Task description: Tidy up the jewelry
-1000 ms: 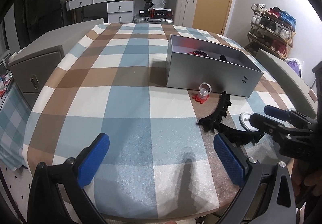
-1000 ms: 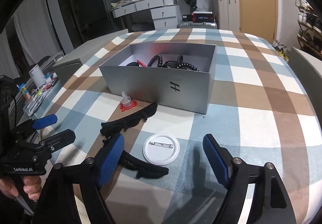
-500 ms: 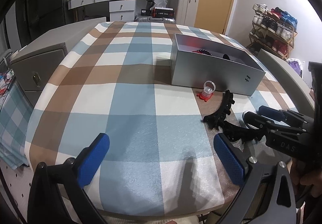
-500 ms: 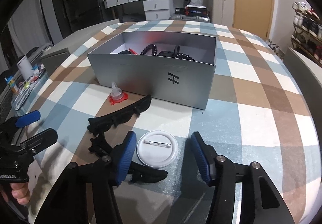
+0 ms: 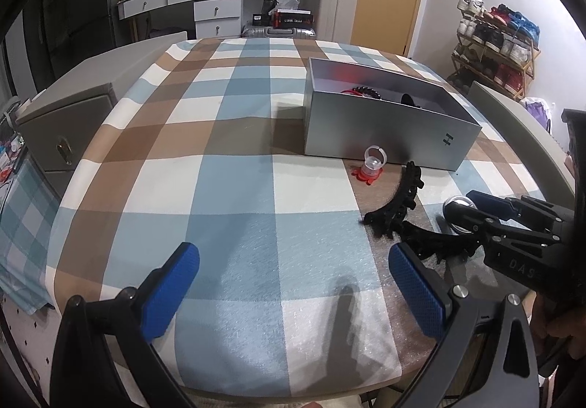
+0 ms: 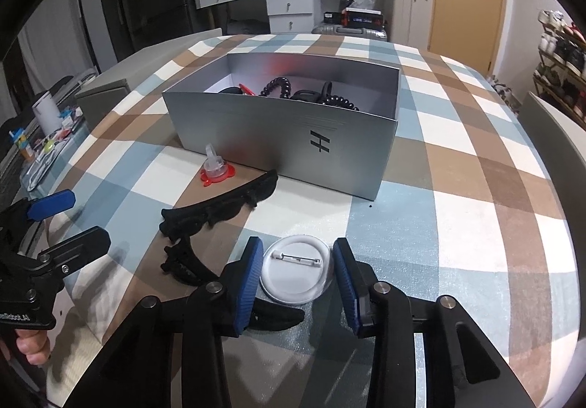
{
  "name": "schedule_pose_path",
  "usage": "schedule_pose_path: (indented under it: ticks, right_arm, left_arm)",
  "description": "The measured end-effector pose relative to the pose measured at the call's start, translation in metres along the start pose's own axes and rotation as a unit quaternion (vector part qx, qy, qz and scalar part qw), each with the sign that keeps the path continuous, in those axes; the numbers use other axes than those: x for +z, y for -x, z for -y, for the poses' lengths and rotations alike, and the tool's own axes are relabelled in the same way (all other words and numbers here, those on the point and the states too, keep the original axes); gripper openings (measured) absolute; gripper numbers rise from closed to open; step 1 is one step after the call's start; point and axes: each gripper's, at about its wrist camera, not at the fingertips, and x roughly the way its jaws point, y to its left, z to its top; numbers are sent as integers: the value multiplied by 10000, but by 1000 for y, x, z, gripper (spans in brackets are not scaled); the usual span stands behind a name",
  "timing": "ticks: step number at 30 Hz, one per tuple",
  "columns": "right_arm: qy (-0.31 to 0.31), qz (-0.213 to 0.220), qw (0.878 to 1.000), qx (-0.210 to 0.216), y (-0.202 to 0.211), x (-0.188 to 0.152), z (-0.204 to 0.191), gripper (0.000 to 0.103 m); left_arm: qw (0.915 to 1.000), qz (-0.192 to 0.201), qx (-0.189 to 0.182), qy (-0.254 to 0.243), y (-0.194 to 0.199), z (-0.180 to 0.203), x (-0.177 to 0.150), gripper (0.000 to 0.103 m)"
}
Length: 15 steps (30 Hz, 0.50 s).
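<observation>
A white round pin badge [image 6: 293, 279] lies pin side up on the checked tablecloth. My right gripper [image 6: 297, 261] straddles it and its jaws are closing. The blue pads [image 6: 252, 269] stand right at the badge's rim, and I see no firm press. Two black hair clips [image 6: 219, 206] lie just left of the badge, and a small red and clear ring piece [image 6: 216, 173] sits beyond them. The silver box [image 6: 278, 137] behind holds black coiled hair ties. My left gripper [image 5: 291, 258] hovers open over bare cloth, left of the clips [image 5: 395, 206], with nothing between its fingers.
The table's front edge [image 5: 293, 389] runs just below my left gripper. A grey cabinet [image 5: 66, 137] stands off the left side, a pale chair back [image 5: 512, 122] off the right. Drawers, suitcases and a shoe rack [image 5: 494, 41] line the far walls.
My right gripper's jaws have narrowed from wide apart to flanking the badge closely, and it has shifted forward over the badge. The left gripper has stayed put.
</observation>
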Motion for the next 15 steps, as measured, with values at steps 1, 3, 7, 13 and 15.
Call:
schedule_pose_path:
  ticks: [1,3,7,13,15]
  right_arm:
    - [-30,15,10000,31,1,-1,1,38]
    - [-103,47,9999,78,4,-4,4,31]
    - [-268,79,9994,197,6,-6,12,26]
    - [-173,99,9997,129,5,-5,11,15]
    - [-230,113,9995,179,5,-5,14,11]
  left_arm:
    - [10000,0,3,-10,0,0,0,101]
    - [10000,21,32,-26,1,1,1,101]
    - [10000,-8,34,-84,-1,3,3,101]
    - [9999,-58,74,-81,-3,4,3,101]
    - [9999,-59,82,-79,-2,5,3,101]
